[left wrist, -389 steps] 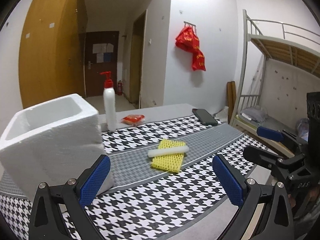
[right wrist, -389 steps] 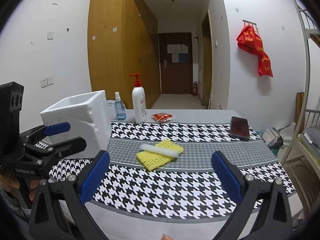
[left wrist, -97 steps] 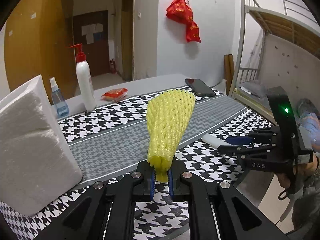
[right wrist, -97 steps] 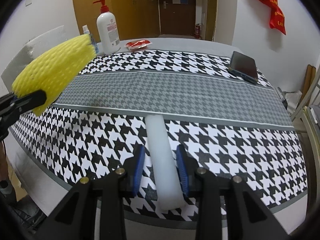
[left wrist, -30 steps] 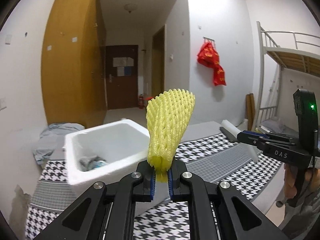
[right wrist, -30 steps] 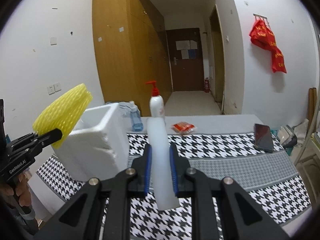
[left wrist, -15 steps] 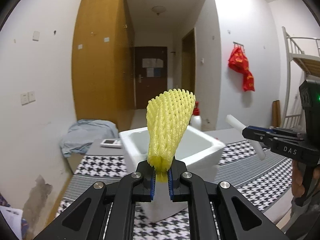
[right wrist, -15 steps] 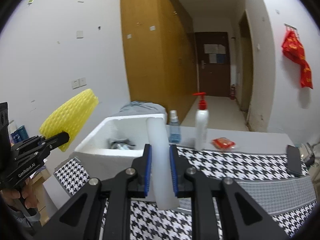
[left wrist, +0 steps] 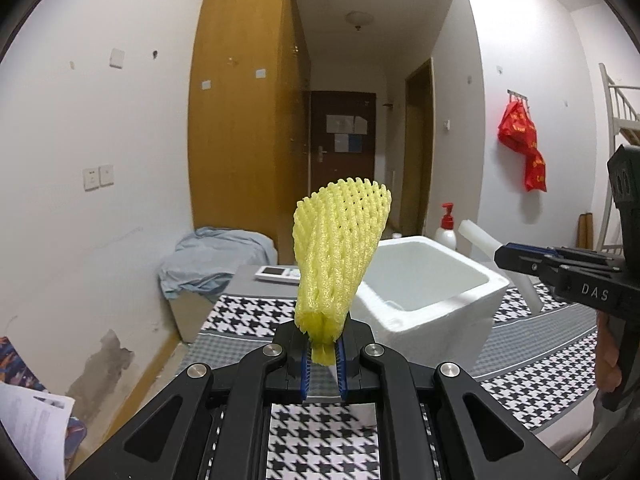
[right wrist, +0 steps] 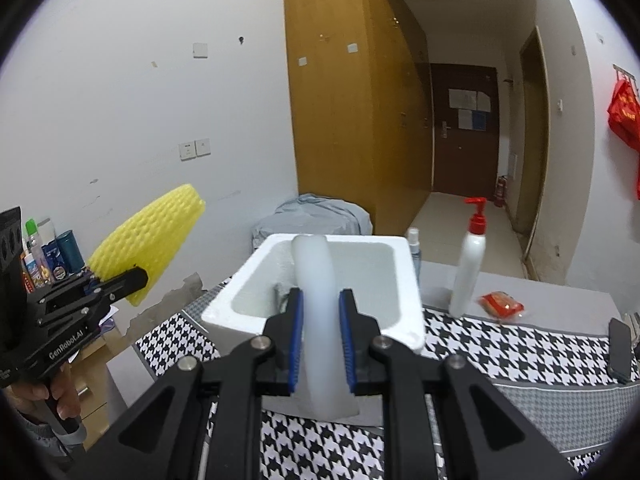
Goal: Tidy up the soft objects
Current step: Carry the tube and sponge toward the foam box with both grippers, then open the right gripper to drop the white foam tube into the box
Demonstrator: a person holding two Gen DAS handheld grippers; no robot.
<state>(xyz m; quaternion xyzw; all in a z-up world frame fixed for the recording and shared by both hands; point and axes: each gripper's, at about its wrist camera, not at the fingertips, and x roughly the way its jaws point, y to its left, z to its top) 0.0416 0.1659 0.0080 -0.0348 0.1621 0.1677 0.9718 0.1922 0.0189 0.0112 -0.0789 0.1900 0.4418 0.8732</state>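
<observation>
Above the tabletop (right wrist: 520, 344), left tongs (left wrist: 323, 360) pinch the yellow foam net (left wrist: 340, 252); right tongs (right wrist: 322, 340) clamp the white foam tube (right wrist: 316, 288). With the foam box (right wrist: 412, 320) at twelve o'clock, I'd centre each piece over its opening before releasing.

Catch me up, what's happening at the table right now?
A person holds a gripper in each hand, both loaded. The left gripper is clamped on the pinched end of a yellow foam net, held up in the air. The right gripper grips a white foam tube around its middle. Both point toward the open white foam box on the houndstooth tablecloth. Neither piece is in the box yet; something grey already lies at its bottom.
</observation>
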